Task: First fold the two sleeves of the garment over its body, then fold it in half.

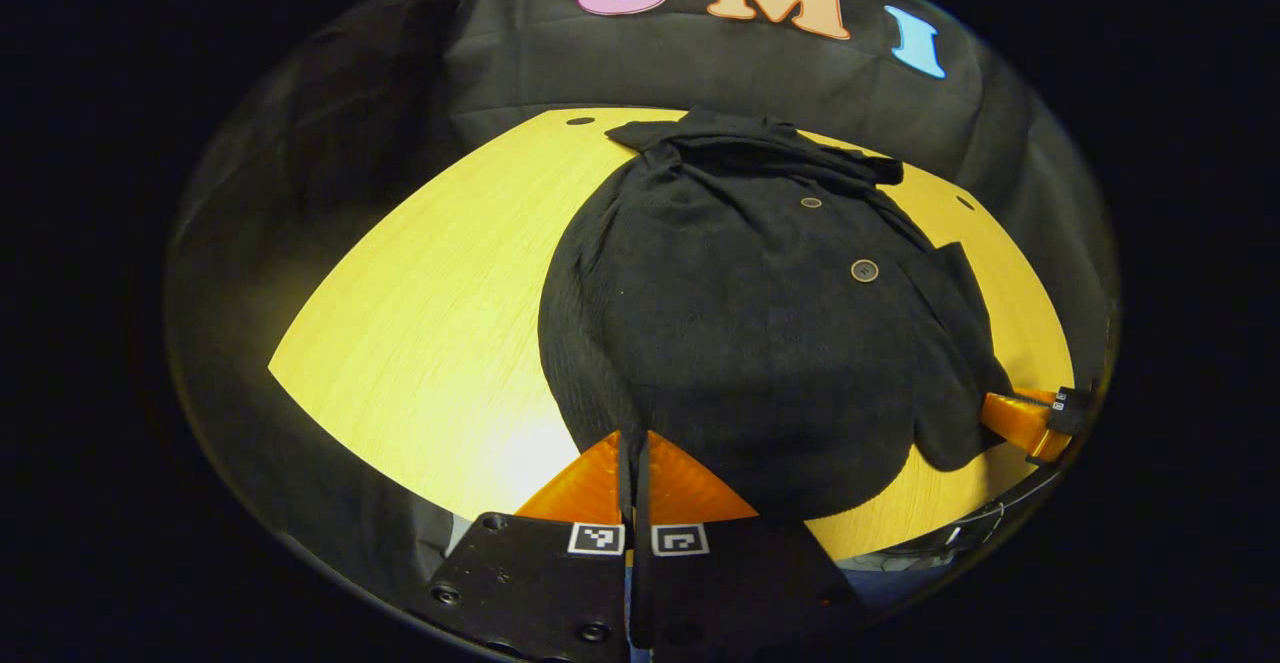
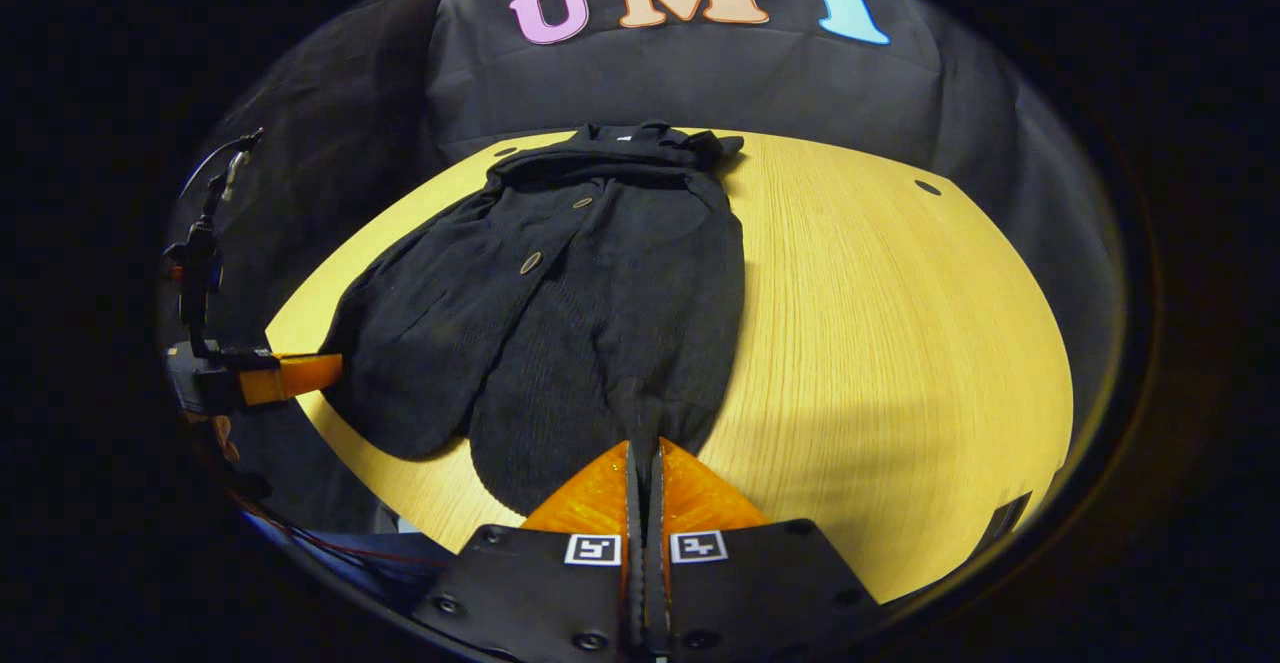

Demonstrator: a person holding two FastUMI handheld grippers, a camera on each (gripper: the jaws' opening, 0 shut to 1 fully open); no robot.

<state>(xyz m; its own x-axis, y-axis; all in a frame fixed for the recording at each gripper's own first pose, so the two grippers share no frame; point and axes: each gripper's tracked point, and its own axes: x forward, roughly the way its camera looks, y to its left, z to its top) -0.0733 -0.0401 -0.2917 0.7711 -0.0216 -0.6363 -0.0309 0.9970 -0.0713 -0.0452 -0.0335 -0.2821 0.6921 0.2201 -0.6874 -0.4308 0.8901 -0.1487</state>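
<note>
Hand-held gripper, left (image 1: pixel 636 453): my fingers are pressed together with a thin fold of dark fabric pinched at the near hem of the garment (image 1: pixel 760 323). Right hand-held gripper (image 2: pixel 645 458) does the same, clenched on the hem edge nearest it. Garment is a black ribbed knit cardigan with buttons (image 1: pixel 864 270), lying flat on the counter (image 1: pixel 420 343), collar toward the booth wall, sleeves apparently already laid over the body. Judging by the knit it's soft, limp and light, won't hold shape, likely to sag and stretch between grips. Best hold is the two hem corners, pinching all layers so the folded sleeves don't slide out. Counter is smooth wood, so cloth may drag or slip.
</note>
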